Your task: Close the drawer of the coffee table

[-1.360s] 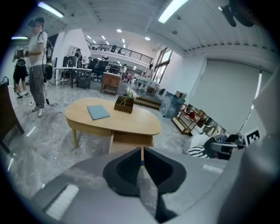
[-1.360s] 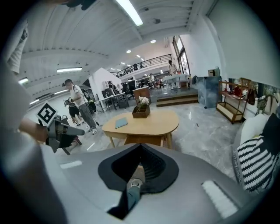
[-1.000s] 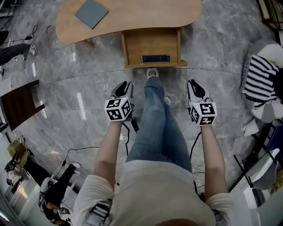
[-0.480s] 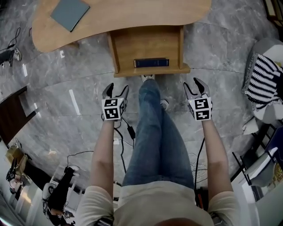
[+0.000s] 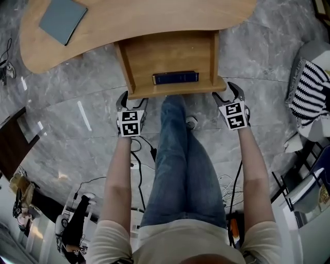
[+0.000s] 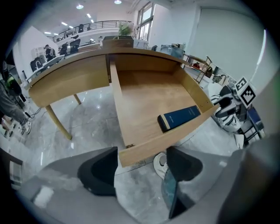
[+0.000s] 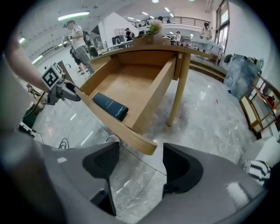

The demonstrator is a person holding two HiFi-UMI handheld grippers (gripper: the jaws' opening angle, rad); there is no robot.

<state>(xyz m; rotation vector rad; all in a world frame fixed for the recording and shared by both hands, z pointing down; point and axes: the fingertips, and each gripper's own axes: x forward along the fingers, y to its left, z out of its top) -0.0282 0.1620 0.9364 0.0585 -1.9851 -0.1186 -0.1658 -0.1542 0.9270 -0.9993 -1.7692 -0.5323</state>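
Grey marble floor (image 5: 67, 129) fills the head view, with thin cables (image 5: 140, 154) lying on it beside the person's legs in blue jeans (image 5: 178, 170). One shoe (image 5: 191, 122) shows just under the drawer front.

Both forearms reach forward and down. The left gripper (image 5: 131, 100) is at the left end of the drawer front and the right gripper (image 5: 228, 93) is at the right end. Both have just been opening their jaws, which now stand wide apart.

In the left gripper view, the left gripper (image 6: 141, 168) has the left corner of the drawer front in the gap between its jaws, close to one pad. I cannot tell if it touches, and the pads do not press on it. In the right gripper view, the right gripper (image 7: 141, 168) has the rounded right end of the front just beyond its spread jaws.

Beyond them the drawer (image 5: 170, 51) is pulled out far from the coffee table (image 5: 154, 15). A dark blue book (image 5: 175, 78) lies inside against the front board. Farther away, a grey-blue flat book (image 5: 63, 19) rests on the table top. A striped cloth (image 5: 309, 90) lies at the right edge.
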